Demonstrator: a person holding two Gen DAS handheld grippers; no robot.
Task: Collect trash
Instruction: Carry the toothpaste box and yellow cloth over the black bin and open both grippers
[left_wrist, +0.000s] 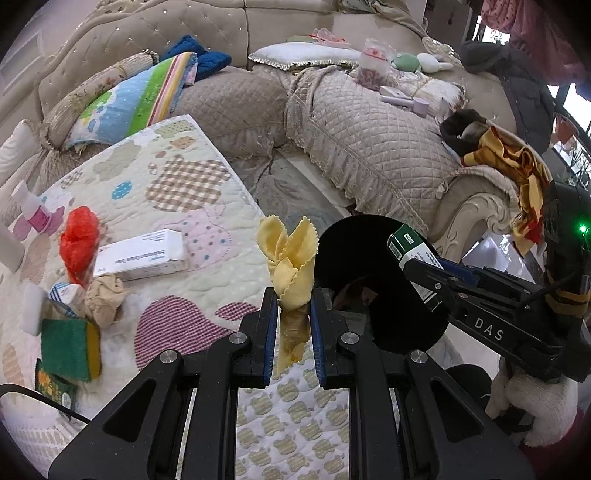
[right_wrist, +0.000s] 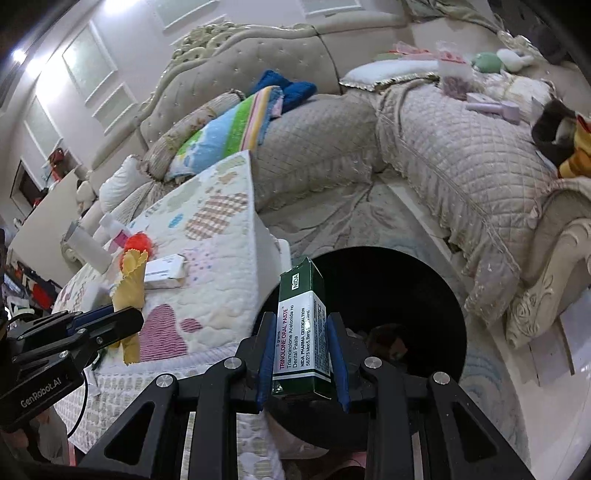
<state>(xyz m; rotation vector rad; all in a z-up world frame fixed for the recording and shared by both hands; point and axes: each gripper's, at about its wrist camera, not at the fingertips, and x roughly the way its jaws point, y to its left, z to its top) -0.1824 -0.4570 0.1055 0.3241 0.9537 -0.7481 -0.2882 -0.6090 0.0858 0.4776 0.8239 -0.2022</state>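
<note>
My left gripper (left_wrist: 293, 301) is shut on a yellow cloth (left_wrist: 290, 258) and holds it at the table's edge, just left of the black trash bin (left_wrist: 351, 251). My right gripper (right_wrist: 301, 332) is shut on a green and white paste box (right_wrist: 303, 325) and holds it over the bin's opening (right_wrist: 388, 291). The right gripper and its box (left_wrist: 410, 245) also show in the left wrist view, above the bin. The left gripper (right_wrist: 122, 317) with the cloth (right_wrist: 131, 280) shows at the left of the right wrist view.
On the quilted table (left_wrist: 192, 206) lie a white box (left_wrist: 142, 254), a red plastic wad (left_wrist: 79, 240), a crumpled brown paper (left_wrist: 103, 299), a green sponge (left_wrist: 70, 349) and a small bottle (left_wrist: 33, 210). A sofa (left_wrist: 369, 140) with cushions and clutter stands behind the bin.
</note>
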